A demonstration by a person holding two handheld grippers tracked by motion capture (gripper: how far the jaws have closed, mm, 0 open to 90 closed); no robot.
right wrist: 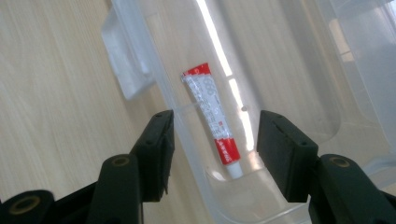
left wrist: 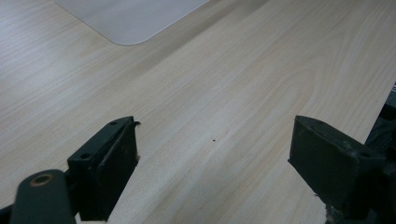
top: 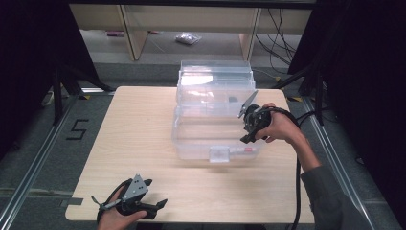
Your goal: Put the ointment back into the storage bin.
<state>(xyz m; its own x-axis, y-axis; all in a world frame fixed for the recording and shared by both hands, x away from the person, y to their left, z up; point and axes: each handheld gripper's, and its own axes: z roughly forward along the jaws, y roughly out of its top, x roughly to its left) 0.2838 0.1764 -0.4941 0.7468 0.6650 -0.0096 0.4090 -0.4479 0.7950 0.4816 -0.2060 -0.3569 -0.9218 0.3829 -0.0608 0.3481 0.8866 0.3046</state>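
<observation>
A pale wooden table (top: 143, 143) fills the middle of the high view, with grey floor around it and light wooden shelving (top: 129, 28) along the top. At right of centre the right gripper (top: 248, 125) hangs over a clear plastic box (top: 213, 120), jaws partly apart and empty. A red-and-white tube (right wrist: 212, 119), possibly glue, lies on the box floor by its near wall; the left gripper (top: 153, 203), bottom left, gapes wide, holding nothing.

Grey floor (top: 43, 143) — pale shelving (top: 134, 28)
</observation>
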